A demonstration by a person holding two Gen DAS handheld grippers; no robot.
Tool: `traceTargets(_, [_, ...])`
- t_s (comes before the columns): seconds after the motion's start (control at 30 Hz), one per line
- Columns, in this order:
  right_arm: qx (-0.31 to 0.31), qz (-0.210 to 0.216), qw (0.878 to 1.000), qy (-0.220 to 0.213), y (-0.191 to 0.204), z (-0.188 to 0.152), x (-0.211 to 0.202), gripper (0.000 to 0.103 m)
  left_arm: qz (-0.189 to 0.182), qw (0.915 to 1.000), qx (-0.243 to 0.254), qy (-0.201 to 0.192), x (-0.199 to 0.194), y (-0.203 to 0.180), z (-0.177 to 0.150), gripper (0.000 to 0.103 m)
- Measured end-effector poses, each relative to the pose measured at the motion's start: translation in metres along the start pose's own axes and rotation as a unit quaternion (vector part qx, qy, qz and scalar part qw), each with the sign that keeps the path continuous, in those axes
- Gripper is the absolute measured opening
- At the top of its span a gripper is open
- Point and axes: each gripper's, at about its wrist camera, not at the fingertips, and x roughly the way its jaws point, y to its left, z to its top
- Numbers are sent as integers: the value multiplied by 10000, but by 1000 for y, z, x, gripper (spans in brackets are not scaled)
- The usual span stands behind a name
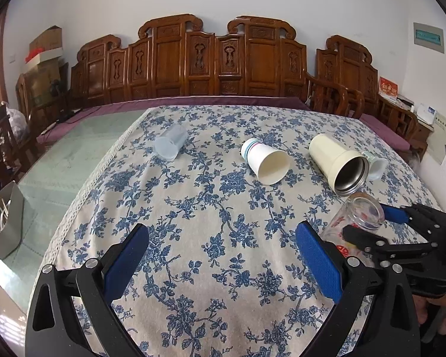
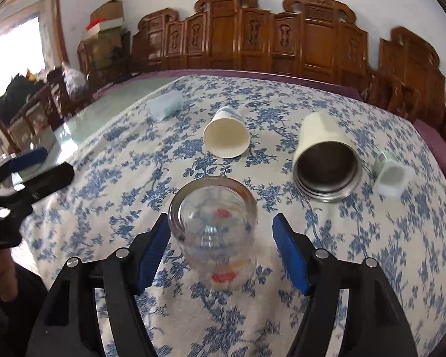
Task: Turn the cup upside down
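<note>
A clear glass cup [image 2: 214,232] with red and blue print lies on its side on the blue-flowered tablecloth [image 2: 104,208], its base toward the camera. My right gripper [image 2: 221,250] is open, its blue pads on either side of the glass, the left pad close to it, the right pad apart. In the left wrist view the glass [image 1: 353,223] lies at the right with the right gripper [image 1: 374,227] around it. My left gripper [image 1: 223,255] is open and empty over bare cloth.
A paper cup [image 1: 266,160], a cream steel tumbler [image 1: 337,163], a small white cup [image 1: 376,165] and a frosted plastic cup [image 1: 169,142] lie on their sides farther back. A grey box [image 1: 6,229] stands at the left on the glass tabletop. Carved wooden benches stand behind.
</note>
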Motion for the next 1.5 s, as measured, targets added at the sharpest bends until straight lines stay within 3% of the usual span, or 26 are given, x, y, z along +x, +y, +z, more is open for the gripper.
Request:
traceTargets(0.3, [634,-283,9974,-210,-17,-15,-67,101,13,9993,278,-236,-30,-30,2,95])
traceTargets(0.6, [782,-483,9945,-502,-28,-39,-127,100,-81,9997,206,-37,-67,-45,-16,95])
traceTargets(0.87, [688,-557,9867,-1361,-19,-48,-204,100,-71,9986,90,-514,-141,-51,-19,95])
traceTargets(1.03, [609,-532,9828,-1660,-10,-54,-238,100,-97,9970,117,-764,-179,-56,-21,95])
traceTargets(1.5, [558,-583,9815,-1736,-3,-66,-253,100,-106,9946,173,-1018,-208,-70,-23,95])
